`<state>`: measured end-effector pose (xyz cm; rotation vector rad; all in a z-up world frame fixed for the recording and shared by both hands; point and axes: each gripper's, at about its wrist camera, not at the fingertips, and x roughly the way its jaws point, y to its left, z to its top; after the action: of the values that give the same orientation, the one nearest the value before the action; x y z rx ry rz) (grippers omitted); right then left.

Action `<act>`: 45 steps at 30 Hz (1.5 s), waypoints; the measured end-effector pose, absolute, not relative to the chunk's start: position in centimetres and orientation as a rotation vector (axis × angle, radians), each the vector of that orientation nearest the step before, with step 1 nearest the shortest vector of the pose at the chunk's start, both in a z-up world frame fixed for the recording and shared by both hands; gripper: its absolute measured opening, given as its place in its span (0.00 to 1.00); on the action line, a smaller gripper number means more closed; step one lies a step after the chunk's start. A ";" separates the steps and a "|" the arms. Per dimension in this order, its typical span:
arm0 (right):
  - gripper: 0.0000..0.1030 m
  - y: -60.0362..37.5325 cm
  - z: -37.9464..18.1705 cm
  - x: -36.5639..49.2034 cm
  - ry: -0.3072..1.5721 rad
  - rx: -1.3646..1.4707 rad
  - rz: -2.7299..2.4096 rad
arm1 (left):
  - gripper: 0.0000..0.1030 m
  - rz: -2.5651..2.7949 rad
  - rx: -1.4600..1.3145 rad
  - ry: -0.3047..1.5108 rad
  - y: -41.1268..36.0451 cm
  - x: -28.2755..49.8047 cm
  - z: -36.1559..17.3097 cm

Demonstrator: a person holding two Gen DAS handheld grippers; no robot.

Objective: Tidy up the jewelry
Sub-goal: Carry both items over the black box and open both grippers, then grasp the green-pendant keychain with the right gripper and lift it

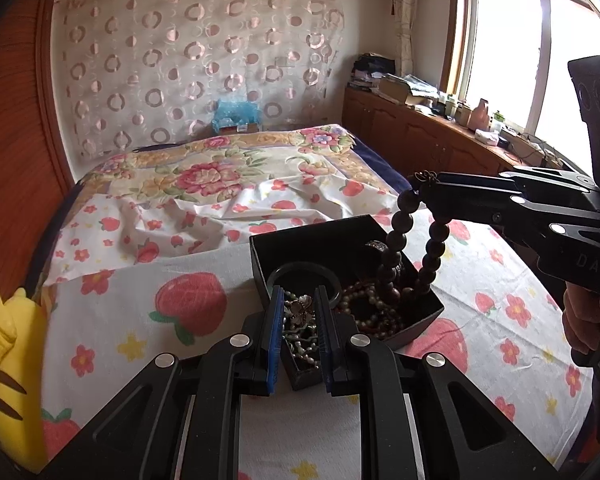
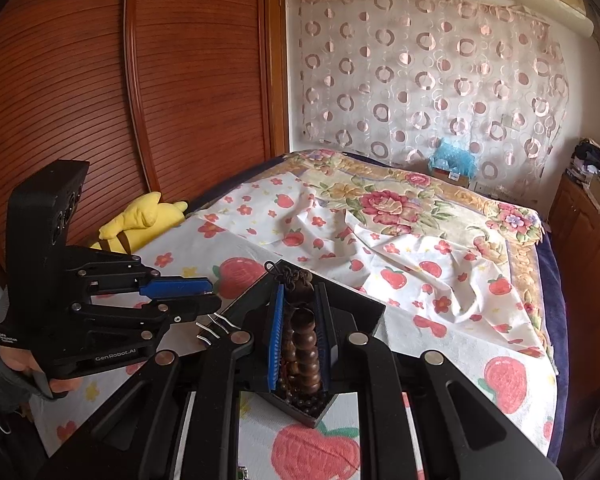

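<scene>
While your right gripper has that dark wooden bead bracelet clamped between its blue pads, the loop hangs straight down from the fingertips and its lowest beads dip inside the black box. Lift slowly and straight up, I'd say, so the hanging beads clear the box wall without snagging the pearl strands tangled below. Your left gripper sits low at the near corner of the box, fingers parted on either side of that corner with silver pieces showing between them; whether the pads actually press the walls, I can't tell. Brace the box there if it tries to rise. From the right gripper, the box lies directly beneath; the green bangle rests inside, just ahead of the left fingertips.
</scene>
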<state>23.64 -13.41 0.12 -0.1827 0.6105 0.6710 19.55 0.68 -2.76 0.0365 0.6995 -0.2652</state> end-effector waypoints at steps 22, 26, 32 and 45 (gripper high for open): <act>0.17 -17.4 -2.3 24.1 0.654 -0.122 0.585 | 0.14 -0.281 0.046 0.698 -0.5 23.3 -2.5; 0.17 -19.0 -3.5 23.8 0.674 -0.112 0.547 | 0.14 -0.279 0.055 0.694 -1.4 24.2 -2.1; 0.17 -20.7 -5.3 23.1 0.703 -0.099 0.504 | 0.14 -0.278 0.064 0.712 -2.1 25.6 -2.3; 0.17 -21.3 -7.0 20.8 0.733 -0.086 0.498 | 0.33 -0.268 0.065 0.709 -2.5 24.6 -2.6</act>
<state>20.85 -21.33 -6.98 -0.0864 0.7330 0.4979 24.59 -2.49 -2.55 0.0654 0.7091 -0.2684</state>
